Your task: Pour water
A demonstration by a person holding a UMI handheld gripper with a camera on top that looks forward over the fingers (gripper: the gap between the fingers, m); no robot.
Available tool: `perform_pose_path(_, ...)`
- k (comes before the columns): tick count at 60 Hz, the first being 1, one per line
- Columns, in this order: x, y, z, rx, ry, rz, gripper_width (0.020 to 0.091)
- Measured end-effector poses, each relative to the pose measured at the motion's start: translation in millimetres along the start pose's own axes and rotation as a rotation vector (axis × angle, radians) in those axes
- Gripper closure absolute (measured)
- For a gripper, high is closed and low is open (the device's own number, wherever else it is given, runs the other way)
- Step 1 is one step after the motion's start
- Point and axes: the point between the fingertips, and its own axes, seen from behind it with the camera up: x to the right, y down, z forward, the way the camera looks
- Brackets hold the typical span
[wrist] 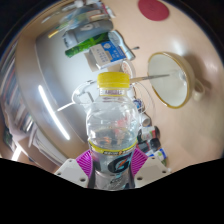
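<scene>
**Bottle in the grip, glass waiting up and to the right**

Pale beige tabletop [70, 95] fills most of the view, tilted by the wide lens, with clutter along its upper part. At the centre of the frame stands a clear plastic bottle with a yellow screw cap and a dark sports-drink label [111, 130]. It reads as upright, its long axis running from the lower middle of the frame straight up toward the cap [113, 79], which is on. Liquid or condensation shows through the clear wall; how full it is I cannot tell.

The gripper [110, 163] is clenched on the bottle: the magenta pads [88, 163] press against the labelled lower body from both sides, with no gap visible at either side.

To the upper right of the bottle, well apart from it, sits a round clear glass with a yellowish rim [168, 80], seen from above so its mouth faces the camera. A thin straw or stirrer seems to reach across toward it. In the upper middle of the frame lies a blue and white packet [95, 45], and at the top right a dark red round object [152, 9].

As a judgement, the pour turns on one relation: the glass lies ahead and to the right of the held bottle, so the bottle must travel that way and tip its neck over the rim. With the cap on, nothing would flow yet.
</scene>
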Motion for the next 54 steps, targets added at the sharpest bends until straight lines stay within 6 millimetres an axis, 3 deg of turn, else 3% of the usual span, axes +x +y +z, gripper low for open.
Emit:
perform_pose_path(7,-15.0,-3.9,1.4,-0.02,-0.098,0.253,0.064)
perform_pose_path(17,-28.4,-28.0,-1.1,0.013,-0.19,0.487,0.0641)
perform_pose_path(26,-26.0,-30.6,1.9,0.023,-0.194,0.522,0.0643)
perform_pose_path(34,-27.2,-10.6,3.9,-0.028,-0.174,0.478,0.0641)
perform_pose_path(40,-46.2,22.0,3.9,-0.106,-0.158,0.232,0.0644)
perform_pose_path(46,-84.9,50.9,-11.9,-0.168,-0.131,-0.213,0.0642)
perform_pose_path(50,-119.0,37.7,-21.2,-0.115,-0.107,-0.596,0.064)
perform_pose_path(54,-166.0,-6.7,-39.6,0.007,-0.111,-1.003,0.0639)
